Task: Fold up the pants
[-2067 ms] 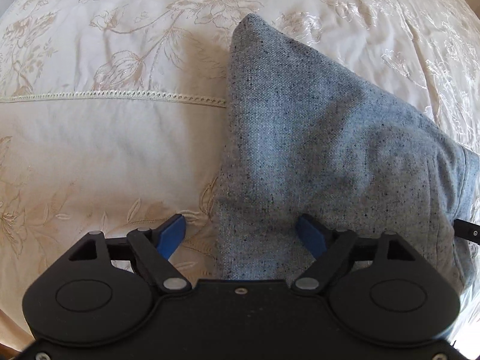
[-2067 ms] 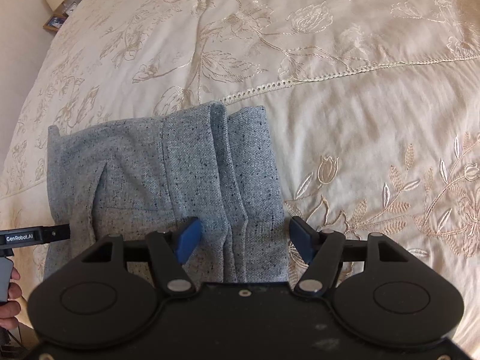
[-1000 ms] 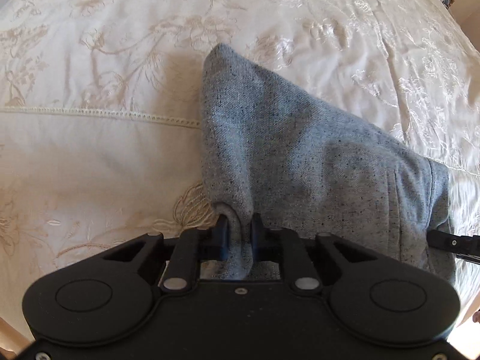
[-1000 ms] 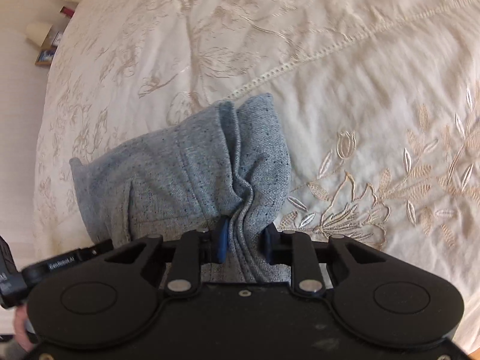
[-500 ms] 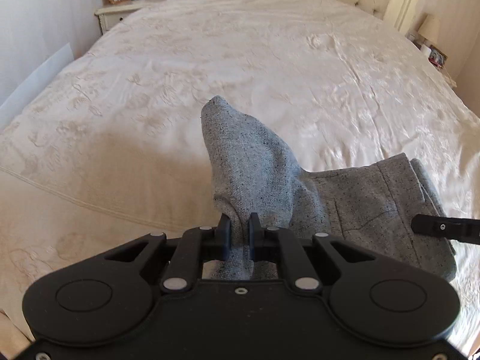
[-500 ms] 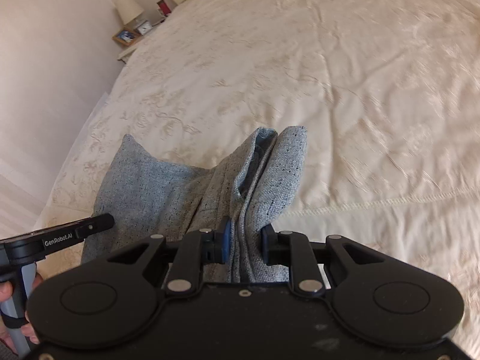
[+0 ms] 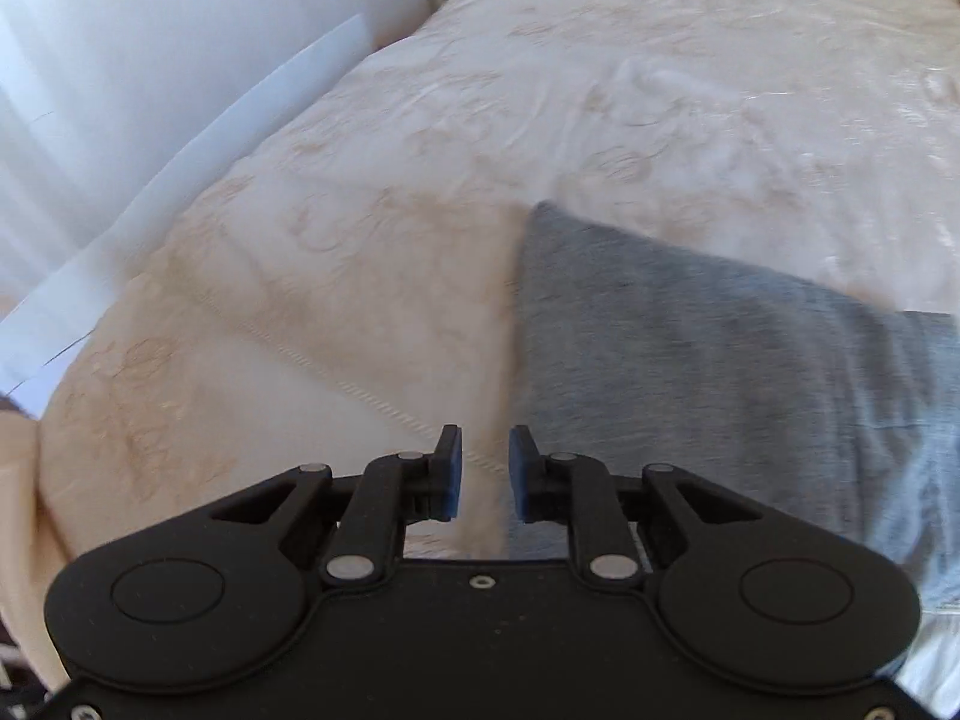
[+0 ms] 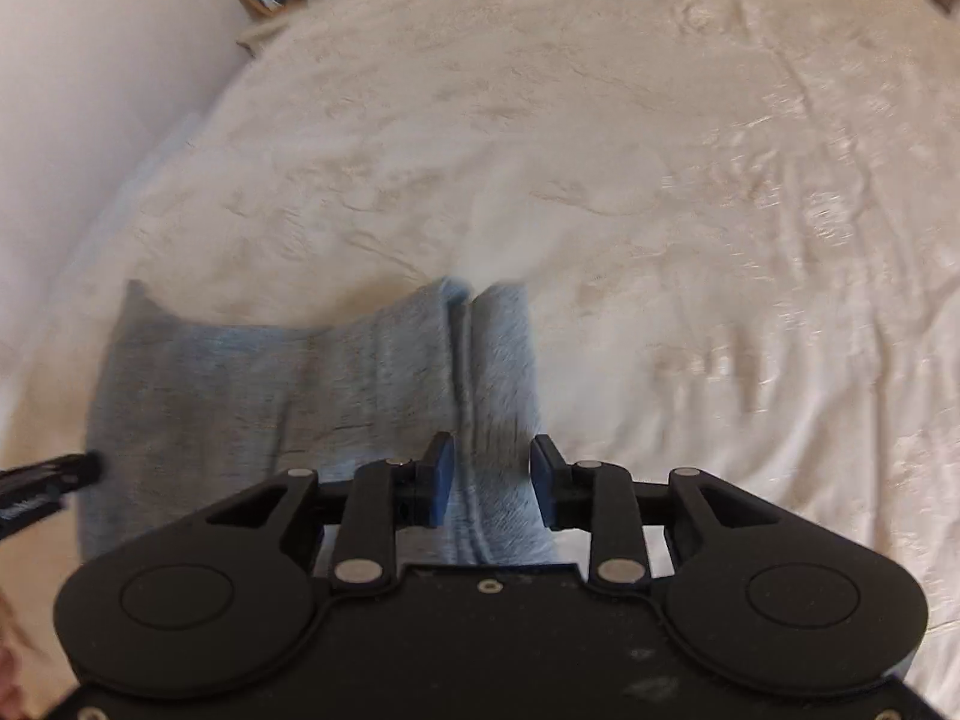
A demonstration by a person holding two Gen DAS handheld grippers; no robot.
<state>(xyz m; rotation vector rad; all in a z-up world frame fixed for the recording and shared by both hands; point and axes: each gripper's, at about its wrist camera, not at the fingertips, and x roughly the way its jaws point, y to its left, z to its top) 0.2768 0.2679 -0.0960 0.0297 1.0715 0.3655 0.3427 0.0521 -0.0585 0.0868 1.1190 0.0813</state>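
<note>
Both hand-held grippers, left (image 7: 485,474) and right (image 8: 491,480), gape empty over the pants (image 8: 288,384); soft, floppy cloth, I'd pinch corners near the bed (image 8: 660,180) edge.

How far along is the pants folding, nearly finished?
Looks well along. The grey pants already lie as a compact folded bundle on the cream bedspread. Nothing is in hand: the left gripper and the right gripper are both open, with the right one's fingers either side of a fold ridge. Whether another fold is planned cannot be told; the blur hides how neat the edges are.
</note>
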